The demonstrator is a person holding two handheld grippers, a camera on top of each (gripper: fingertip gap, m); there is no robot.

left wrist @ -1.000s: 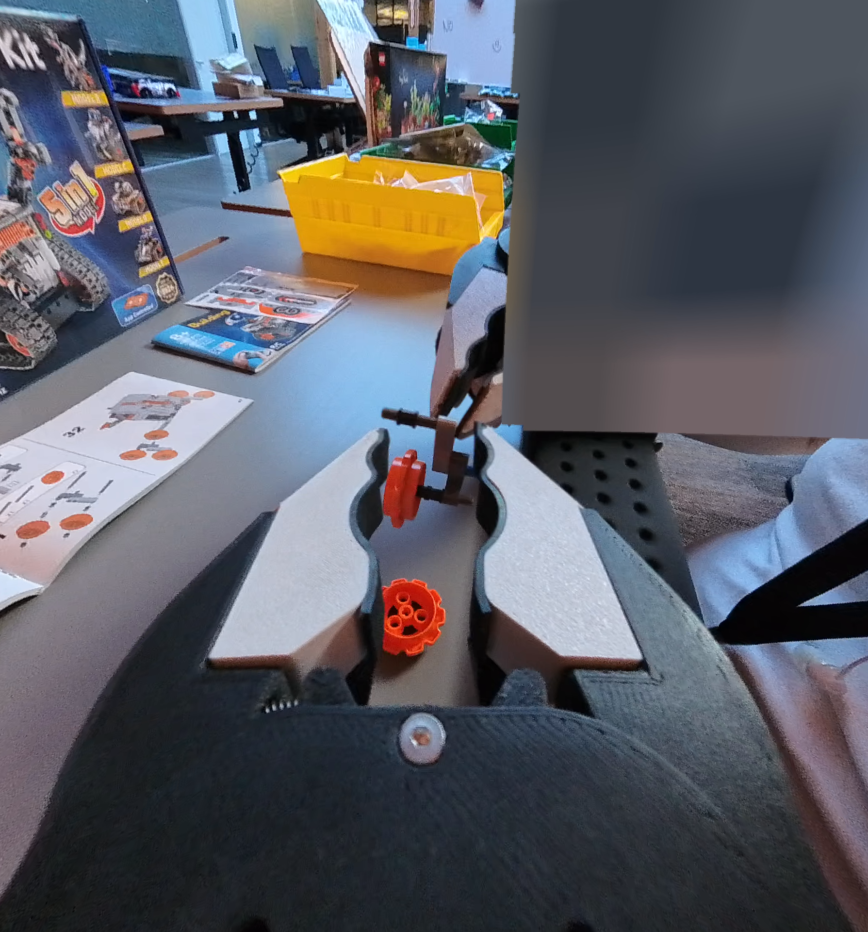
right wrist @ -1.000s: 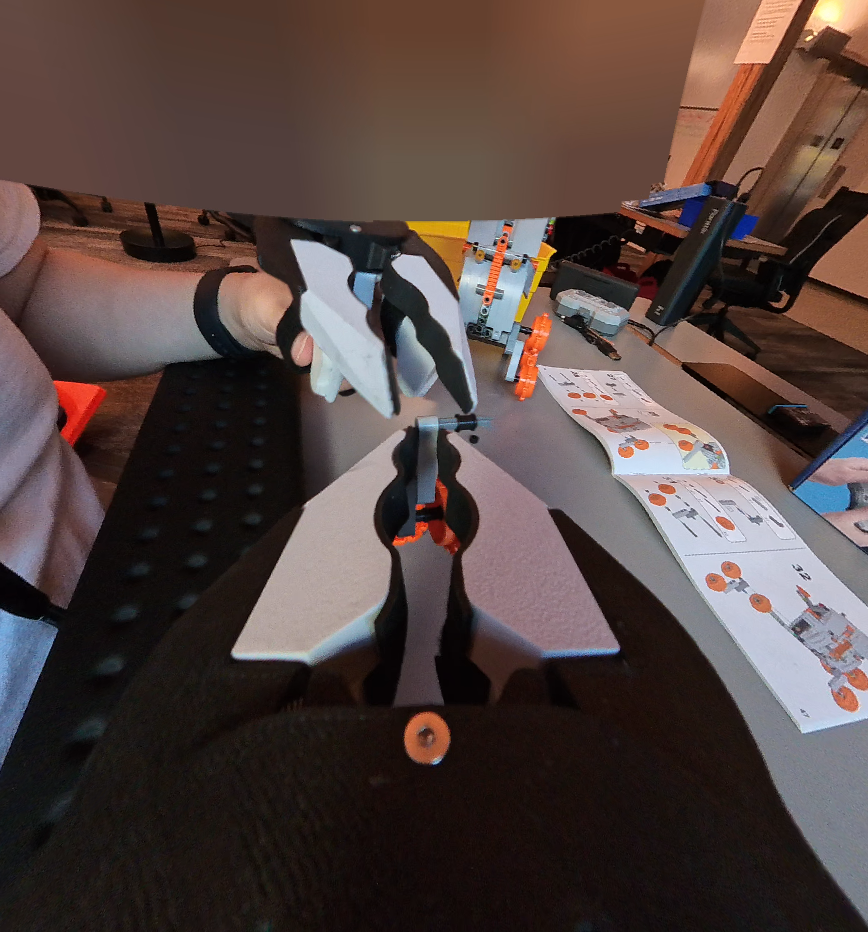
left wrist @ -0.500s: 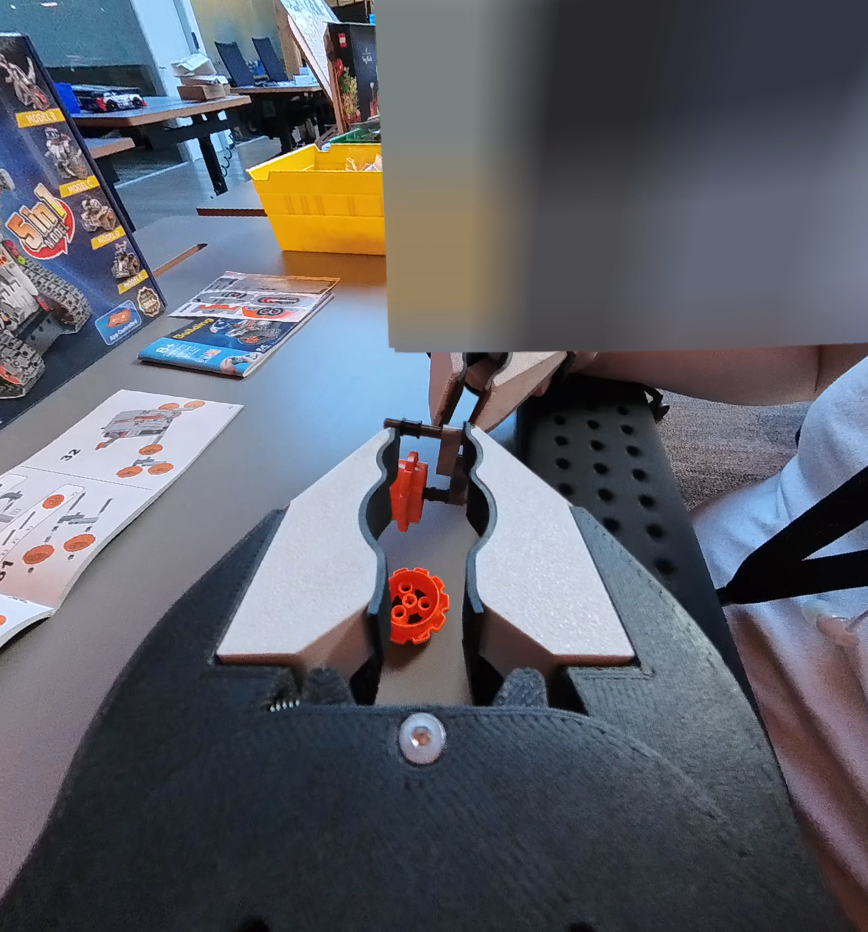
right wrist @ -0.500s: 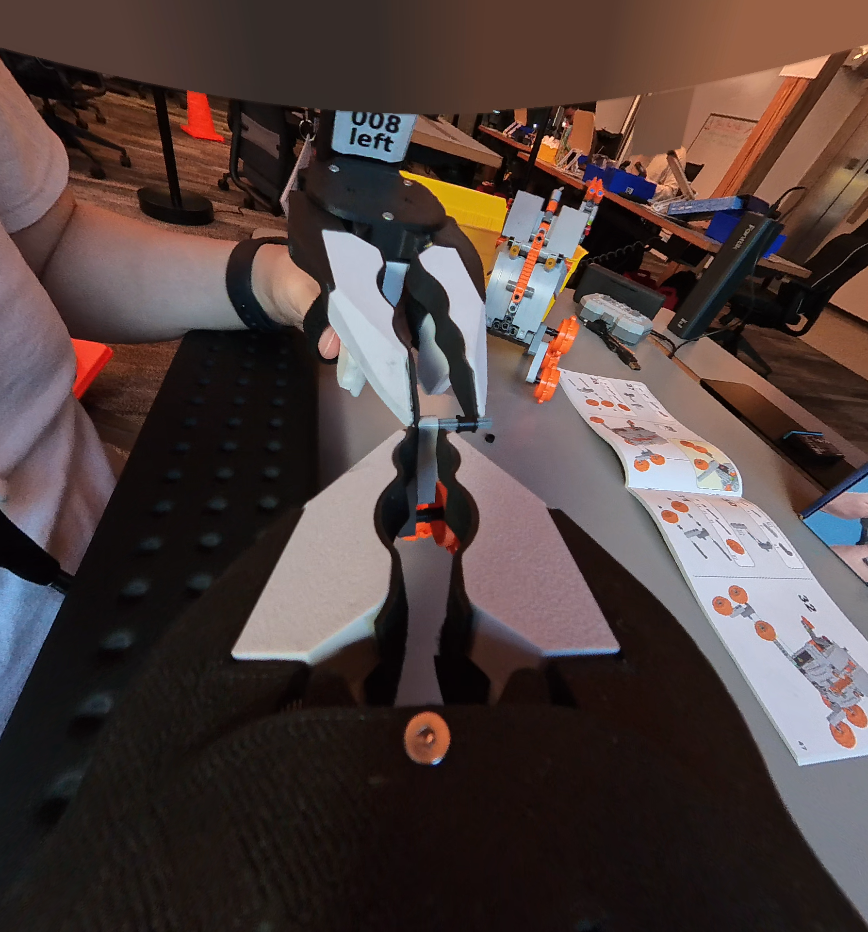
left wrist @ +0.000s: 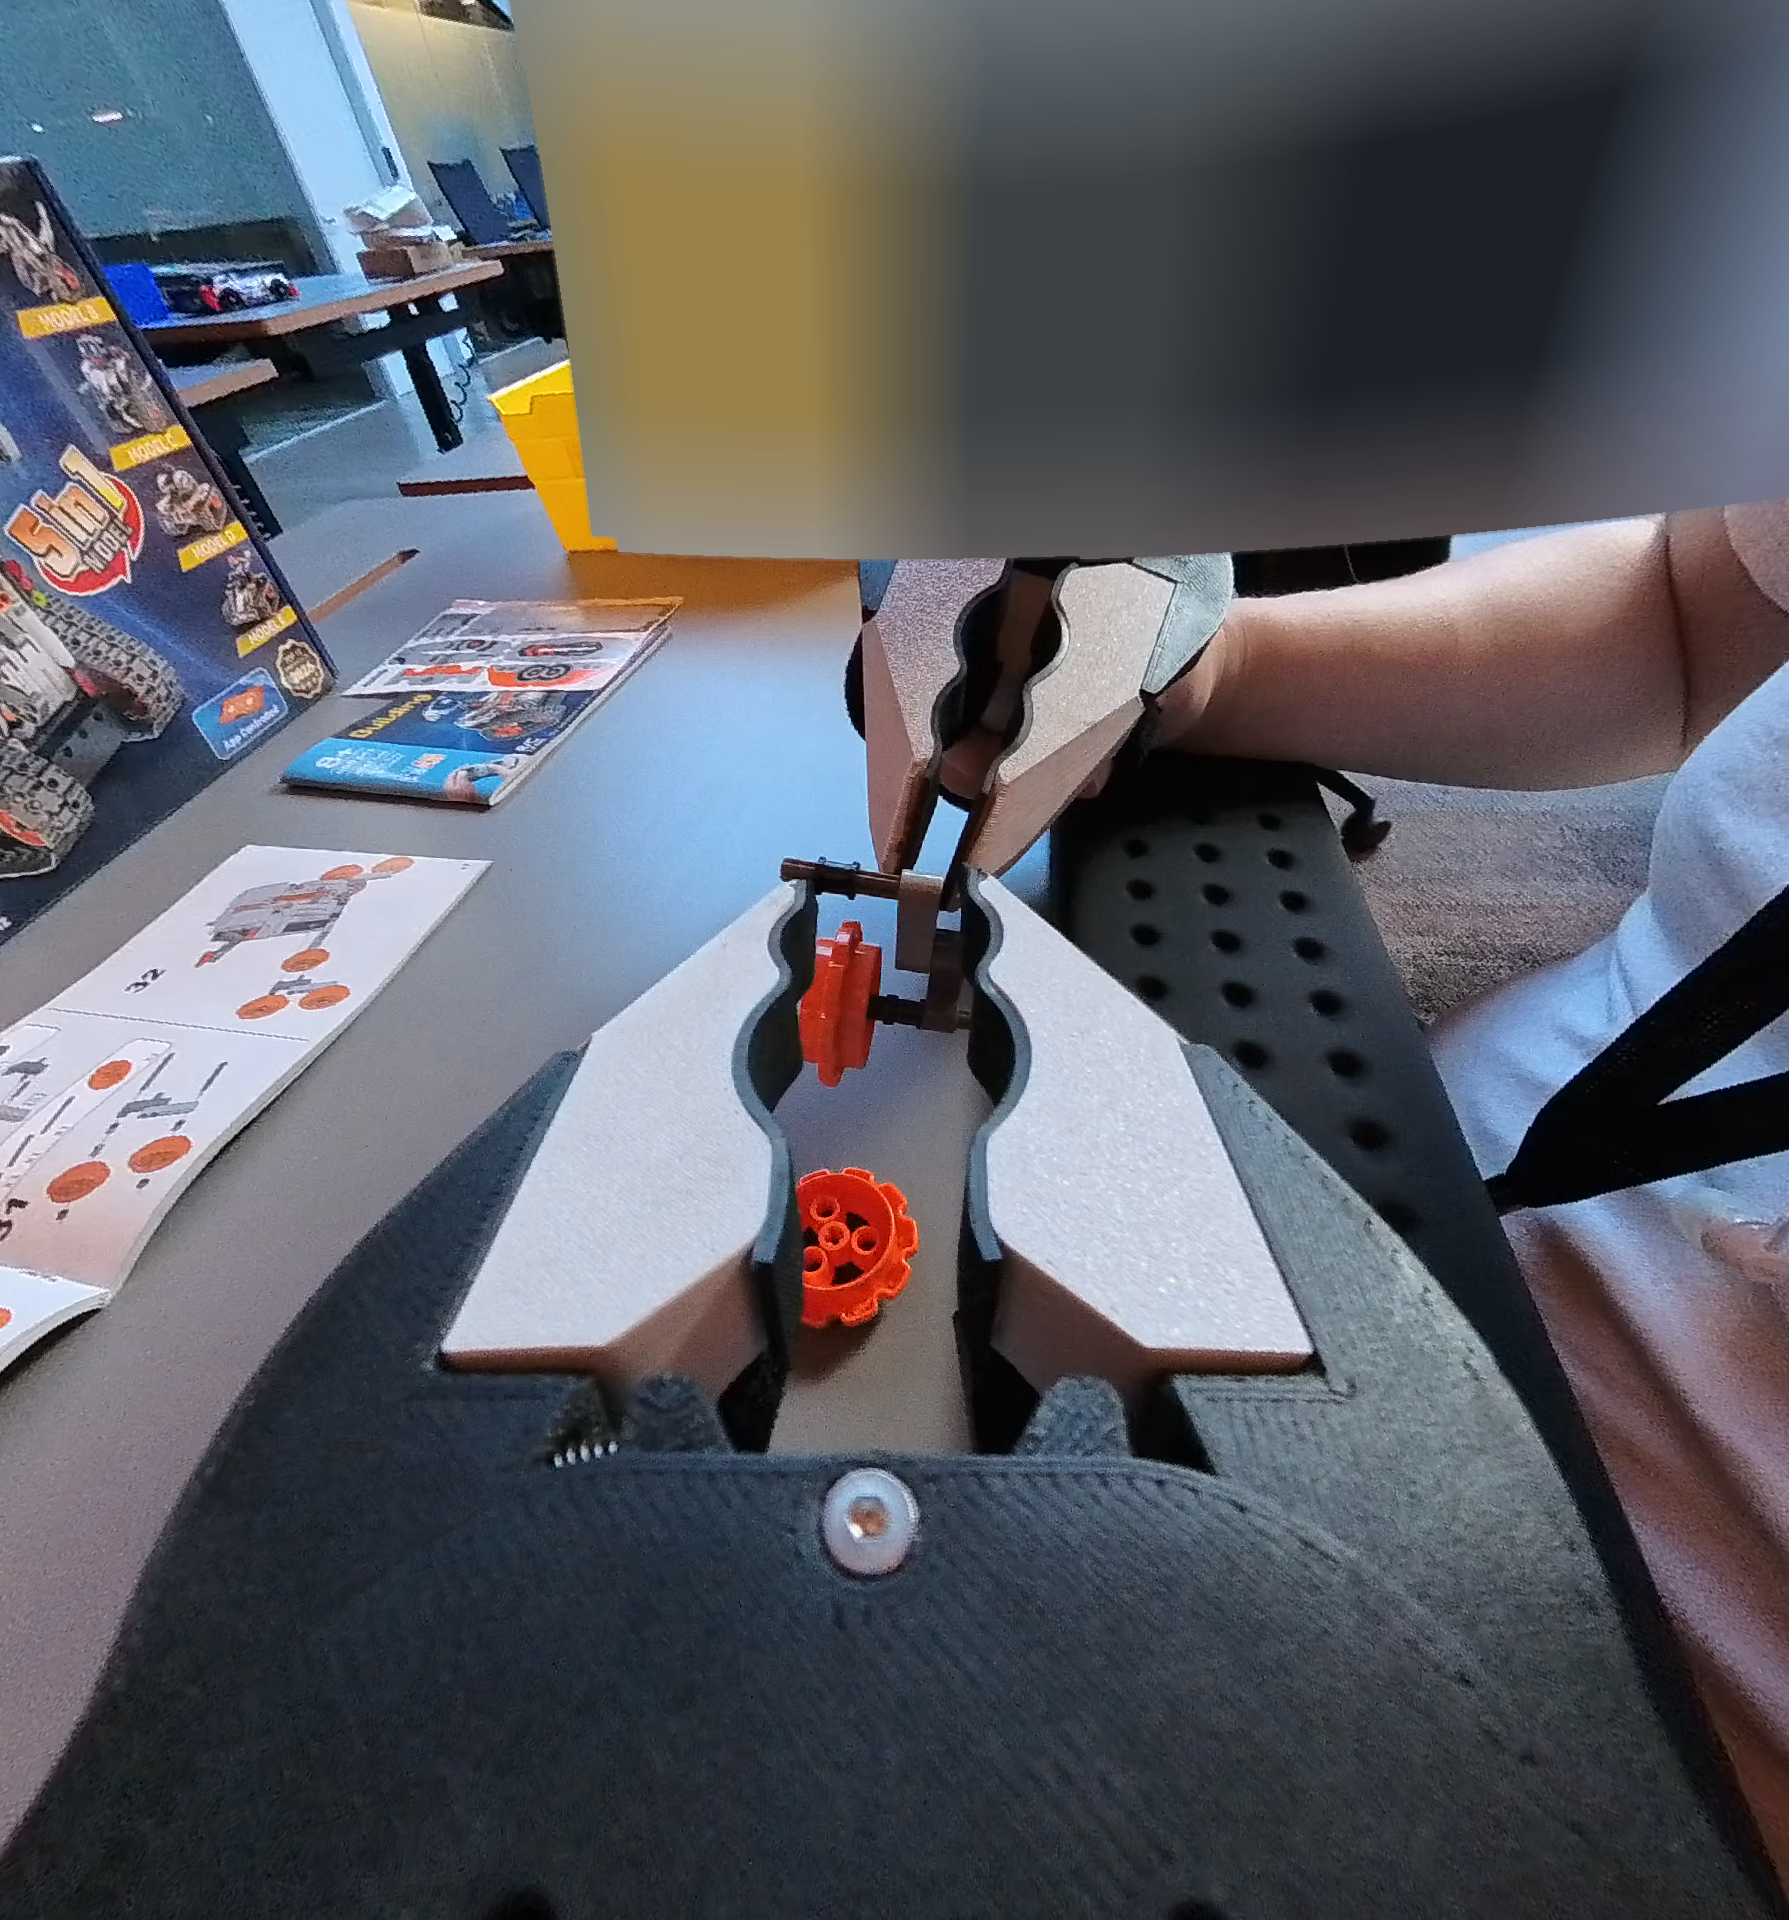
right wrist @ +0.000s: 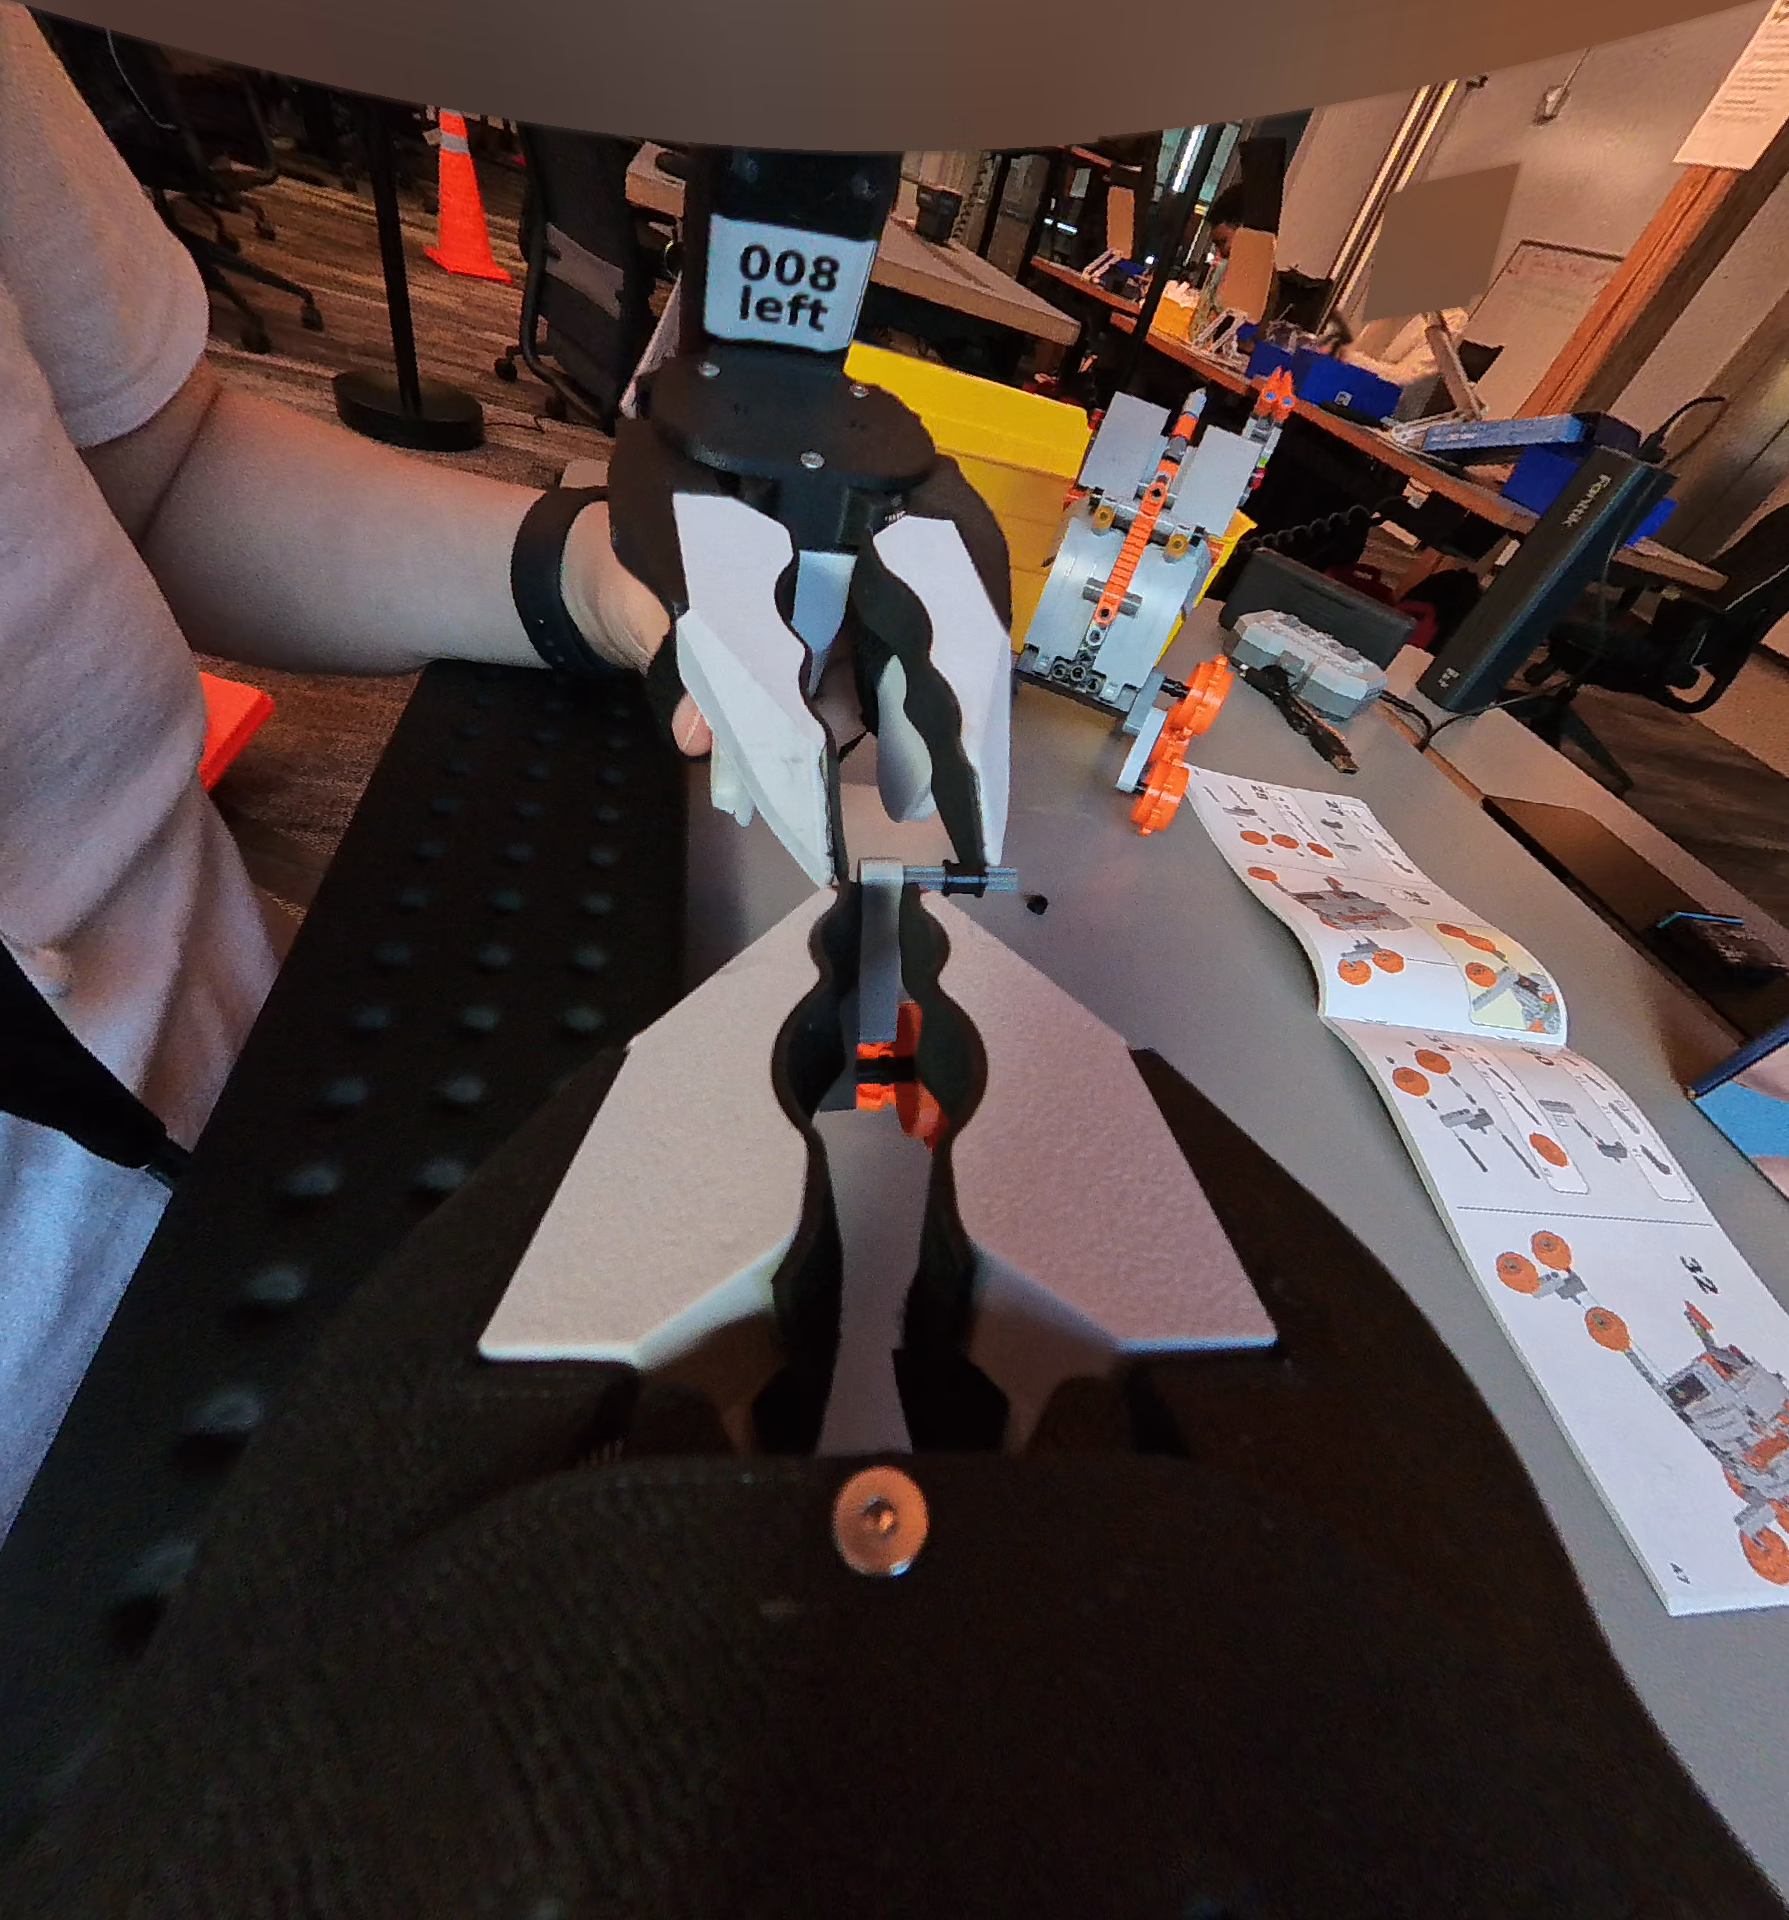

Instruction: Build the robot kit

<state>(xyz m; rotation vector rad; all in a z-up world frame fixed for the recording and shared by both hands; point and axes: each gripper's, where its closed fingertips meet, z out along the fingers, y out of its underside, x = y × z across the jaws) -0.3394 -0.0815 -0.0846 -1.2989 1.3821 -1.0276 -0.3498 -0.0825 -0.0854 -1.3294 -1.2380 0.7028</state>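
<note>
Left wrist view: left tool (left wrist: pixel 885 904) is partly spread and straddles a small grey beam assembly (left wrist: pixel 921 935) held above the worktop (left wrist: pixel 661 831). The assembly's orange gear (left wrist: pixel 840 997) sits against one finger and the beam against the other; can't tell if it actually clamps. Right tool (right wrist: pixel 879 904) is pressed onto the beam's lower half, and in the left view its tips come down on the beam's top end. The assembly has 1 grey beam, 2 dark axles and 1 gear. A second, loose orange gear (left wrist: pixel 854 1262) lies flat on the worktop between the left tool's fingers, further back. 1 tiny black piece (right wrist: pixel 1037 904) lies just past the upper axle's tip. Paper: 1 open instruction booklet (left wrist: pixel 142 1039) and 2 closed leaflets stacked (left wrist: pixel 485 707). 1 kit box (left wrist: pixel 59 582) stands upright at the far left. 1 yellow bin (right wrist: pixel 973 436) is behind, with 1 part-built grey model (right wrist: pixel 1129 582) with orange wheels and 1 grey block with a cable (right wrist: pixel 1305 655) near it. A black perforated board (left wrist: pixel 1233 987) runs along the worktop edge by the person's arm. The worktop is matte grey. The room is an open workshop with more tables, office chairs and 1 orange cone (right wrist: pixel 464 197) on carpet.
</note>
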